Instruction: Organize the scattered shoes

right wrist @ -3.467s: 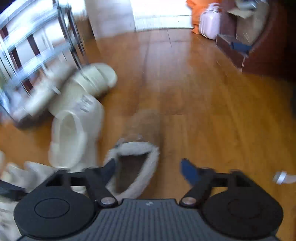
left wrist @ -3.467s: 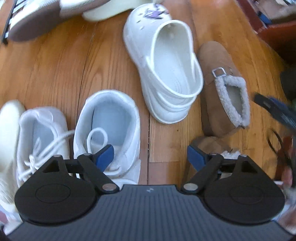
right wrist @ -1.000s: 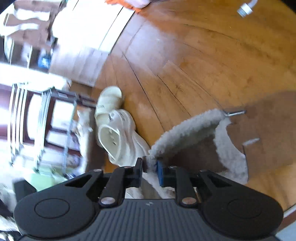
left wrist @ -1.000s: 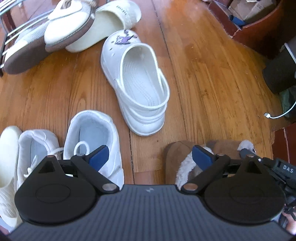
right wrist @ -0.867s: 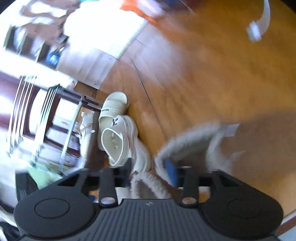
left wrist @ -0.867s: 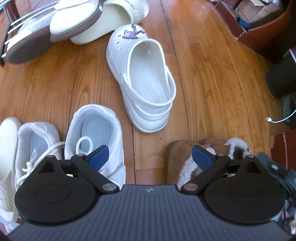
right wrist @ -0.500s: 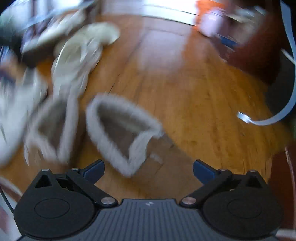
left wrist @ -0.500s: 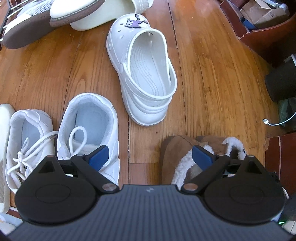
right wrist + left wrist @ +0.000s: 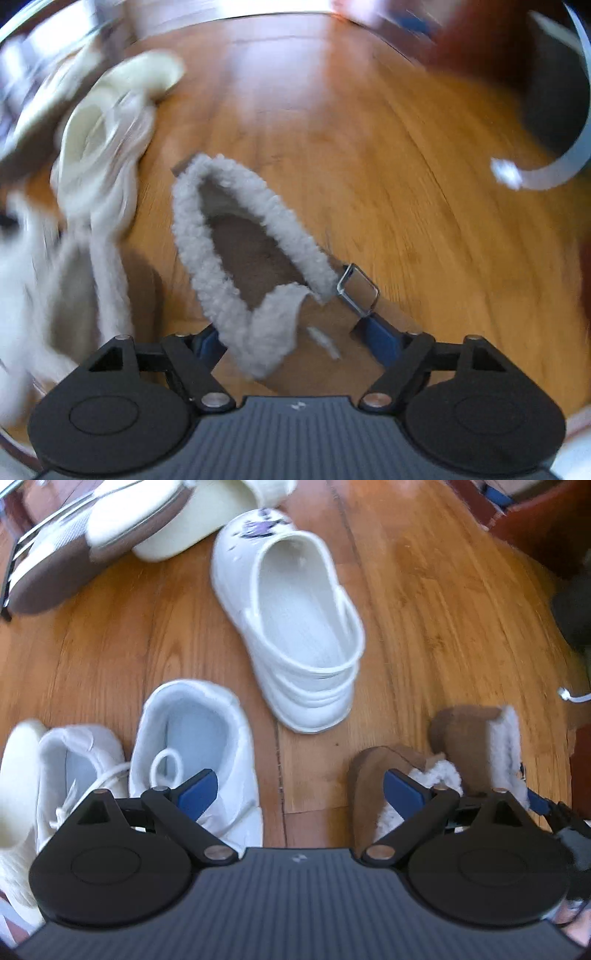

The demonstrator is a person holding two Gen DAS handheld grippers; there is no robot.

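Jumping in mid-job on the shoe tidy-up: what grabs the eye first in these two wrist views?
In the right wrist view, the brown fleece-lined slipper fills the centre, its front end between the closing jaws of the right gripper. In the left wrist view, a white clog lies alone mid-floor, with white sneakers at lower left and the slipper pair at lower right; the left gripper stands open over bare floor.

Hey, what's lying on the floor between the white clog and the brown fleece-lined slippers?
Nothing: in the left wrist view, only bare wooden floor separates the white clog from the brown slippers.
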